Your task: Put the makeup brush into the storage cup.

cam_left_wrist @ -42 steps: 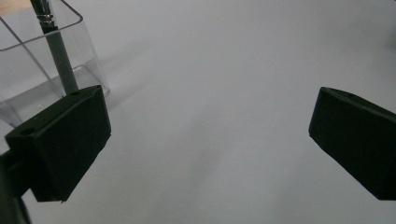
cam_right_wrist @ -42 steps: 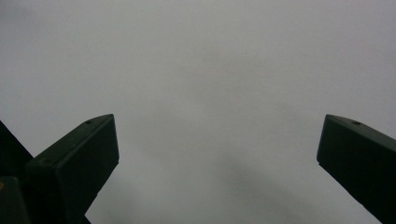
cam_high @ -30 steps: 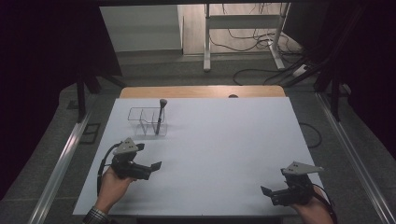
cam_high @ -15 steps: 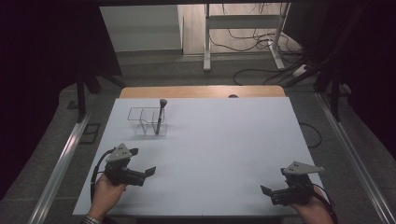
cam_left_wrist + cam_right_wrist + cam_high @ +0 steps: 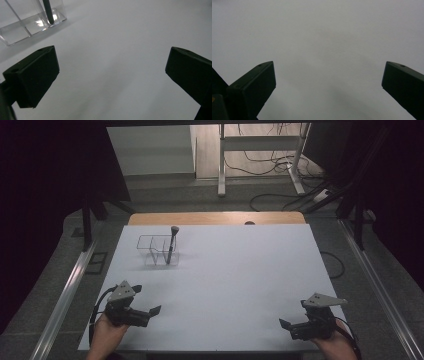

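A clear plastic organiser [image 5: 156, 251] with compartments stands at the back left of the white table [image 5: 240, 270]. A dark slim tool [image 5: 171, 245] stands upright in its right compartment. My left gripper [image 5: 152, 312] rests near the front left edge, held in a hand, pointing right, well short of the organiser. In the left gripper view it [image 5: 112, 57] is open and empty, with the organiser [image 5: 25, 23] and the tool's shaft [image 5: 48, 12] at the upper left. My right gripper [image 5: 286, 325] sits at the front right, pointing left. In the right gripper view it [image 5: 329, 66] is open over bare table.
A wooden strip [image 5: 215, 218] borders the table's far edge. Metal rails [image 5: 65, 295] run along both sides. Beyond the table stand a desk frame [image 5: 260, 155] and loose cables [image 5: 280, 195] on the floor.
My left gripper has drawn back toward the front edge and slightly left, away from the organiser. The right gripper has stayed put.
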Motion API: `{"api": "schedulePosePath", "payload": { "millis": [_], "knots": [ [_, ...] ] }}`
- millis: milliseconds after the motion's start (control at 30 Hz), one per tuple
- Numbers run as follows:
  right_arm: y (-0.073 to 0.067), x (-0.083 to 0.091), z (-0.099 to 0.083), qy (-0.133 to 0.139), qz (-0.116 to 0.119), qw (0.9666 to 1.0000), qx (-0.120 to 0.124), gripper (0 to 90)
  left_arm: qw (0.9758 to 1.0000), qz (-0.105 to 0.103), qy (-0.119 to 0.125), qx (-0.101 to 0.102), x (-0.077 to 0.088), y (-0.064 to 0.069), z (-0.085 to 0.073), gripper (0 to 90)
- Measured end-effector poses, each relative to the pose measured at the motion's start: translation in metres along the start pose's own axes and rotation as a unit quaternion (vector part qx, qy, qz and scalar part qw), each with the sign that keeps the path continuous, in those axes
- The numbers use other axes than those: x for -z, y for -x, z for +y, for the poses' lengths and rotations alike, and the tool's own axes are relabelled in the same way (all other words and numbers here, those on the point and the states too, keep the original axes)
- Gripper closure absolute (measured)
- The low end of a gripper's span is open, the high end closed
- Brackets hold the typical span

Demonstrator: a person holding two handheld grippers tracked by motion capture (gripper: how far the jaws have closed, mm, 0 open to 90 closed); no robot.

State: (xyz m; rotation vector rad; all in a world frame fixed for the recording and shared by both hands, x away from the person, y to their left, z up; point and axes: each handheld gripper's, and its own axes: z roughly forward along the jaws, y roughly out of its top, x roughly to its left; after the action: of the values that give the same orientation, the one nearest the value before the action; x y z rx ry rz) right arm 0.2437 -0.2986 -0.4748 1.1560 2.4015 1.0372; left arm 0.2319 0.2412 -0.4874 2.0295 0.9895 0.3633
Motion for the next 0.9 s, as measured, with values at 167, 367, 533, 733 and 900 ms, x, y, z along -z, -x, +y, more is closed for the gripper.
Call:
{"api": "schedulePosePath", "payload": {
  "millis": [167, 367, 533, 733, 900],
  "knots": [
    [0.0, 0.0, 0.0, 0.0, 0.0, 1.0, -0.001, 0.0, 0.9999, 0.006, -0.011, -0.004, 0.003, 0.001, -0.005, 0.0],
    [0.0, 0.0, 0.0, 0.0, 0.0, 1.0, -0.001, 0.0, 0.9998, 0.012, -0.016, 0.0, 0.007, 0.001, -0.009, 0.0],
    [0.0, 0.0, 0.0, -0.001, -0.001, 1.0, -0.002, 0.0, 0.9997, 0.014, -0.018, 0.005, 0.011, 0.001, -0.014, 0.0],
    [0.0, 0.0, 0.0, -0.002, -0.001, 1.0, -0.002, 0.0, 0.9995, 0.022, -0.023, 0.009, 0.015, 0.002, -0.019, 0.0],
    [0.0, -0.001, 0.0, -0.003, -0.002, 1.0, -0.001, 0.0, 0.9992, 0.028, -0.024, 0.017, 0.021, 0.001, -0.024, 0.0]
  ]
}}
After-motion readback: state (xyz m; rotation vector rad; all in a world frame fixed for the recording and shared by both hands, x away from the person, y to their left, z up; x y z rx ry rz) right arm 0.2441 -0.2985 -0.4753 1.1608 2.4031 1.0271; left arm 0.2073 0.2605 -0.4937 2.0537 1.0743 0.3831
